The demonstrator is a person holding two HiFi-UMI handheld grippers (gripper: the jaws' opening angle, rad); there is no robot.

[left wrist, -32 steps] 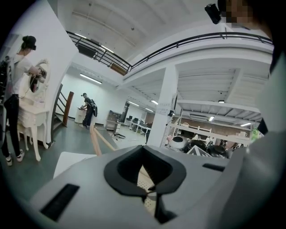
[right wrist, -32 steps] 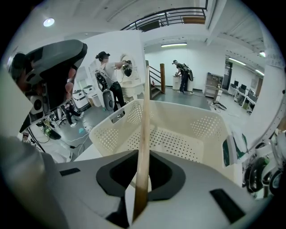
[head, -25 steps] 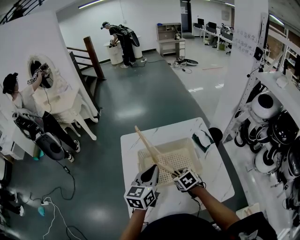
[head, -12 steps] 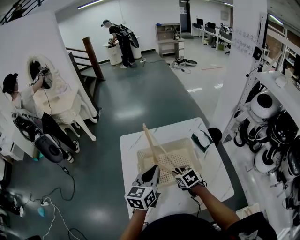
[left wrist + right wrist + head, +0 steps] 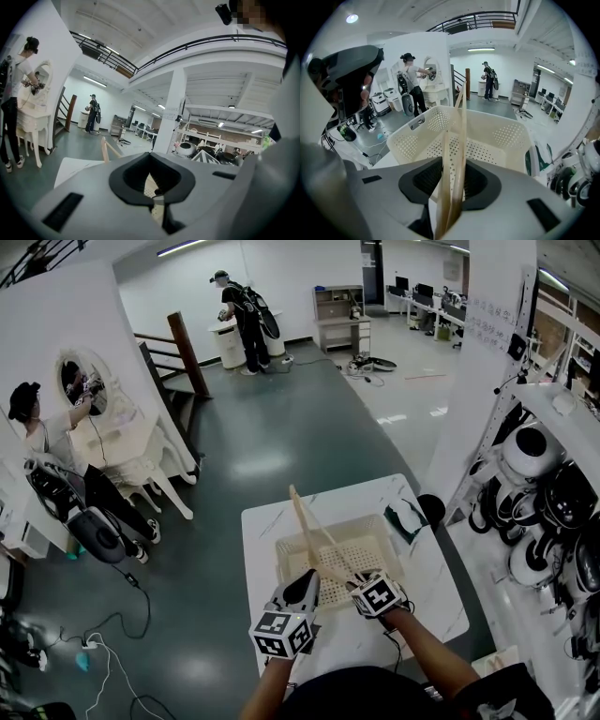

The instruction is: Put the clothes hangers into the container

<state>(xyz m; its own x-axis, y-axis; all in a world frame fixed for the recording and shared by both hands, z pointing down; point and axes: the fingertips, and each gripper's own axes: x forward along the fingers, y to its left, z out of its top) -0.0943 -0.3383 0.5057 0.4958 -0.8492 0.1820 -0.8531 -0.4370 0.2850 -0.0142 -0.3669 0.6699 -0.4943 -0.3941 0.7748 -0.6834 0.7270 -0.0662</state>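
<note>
A pale wooden clothes hanger [image 5: 312,532] rises at a slant from my right gripper [image 5: 352,583] over the cream perforated container [image 5: 283,555] on the white table. In the right gripper view the hanger's two bars [image 5: 459,140] run up between the jaws of the right gripper [image 5: 452,187], which are opening; the pads still touch the wood. The container [image 5: 417,136] lies just ahead, with no other hanger visible in it. My left gripper [image 5: 304,589] hovers at the container's near left corner, shut and holding nothing. In the left gripper view, the hanger's tip [image 5: 105,149] shows beyond the left gripper [image 5: 157,197].
A dark green and white item [image 5: 405,518] lies on the table's far right corner. Racks of round white and black robot heads [image 5: 539,493] stand close on the right. One person works at a white dressing table [image 5: 112,442] on the left. Cables lie on the floor [image 5: 103,652].
The hanger's raised end has swung to the right and stands steeper over the container. Both grippers have stayed almost where they were.
</note>
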